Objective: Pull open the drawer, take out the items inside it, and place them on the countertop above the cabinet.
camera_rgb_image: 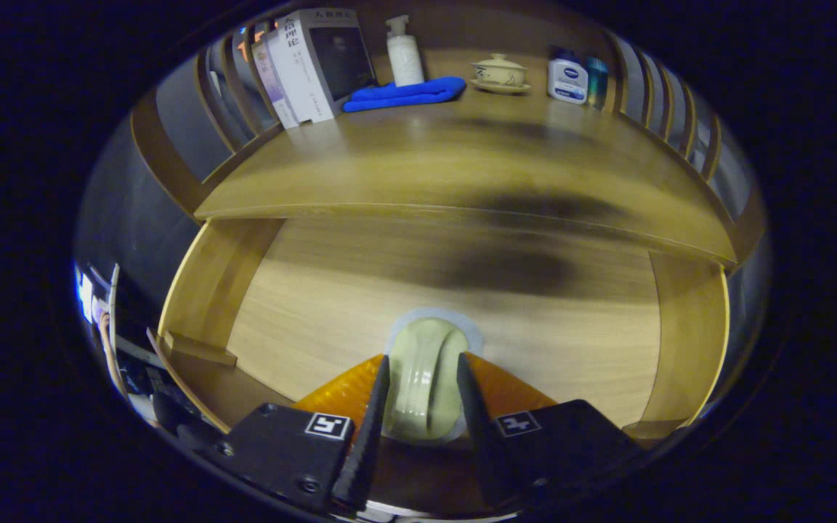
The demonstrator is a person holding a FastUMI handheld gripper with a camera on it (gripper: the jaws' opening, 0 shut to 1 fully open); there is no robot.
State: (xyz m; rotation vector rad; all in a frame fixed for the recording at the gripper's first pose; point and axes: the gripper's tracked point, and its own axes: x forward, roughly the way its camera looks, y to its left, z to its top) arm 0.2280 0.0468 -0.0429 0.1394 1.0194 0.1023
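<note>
The drawer front is a light wooden panel under the overhanging countertop. A pale rounded knob on a round backplate sits at its middle. My gripper is right at the panel, with one finger on each side of the knob and both pressing its flanks. The inside of the drawer and anything in it are hidden behind the panel.
At the back of the countertop stand several books, a white pump bottle, a folded blue cloth, a lidded tea cup on a saucer and a white and blue bottle. Wooden uprights frame the drawer.
</note>
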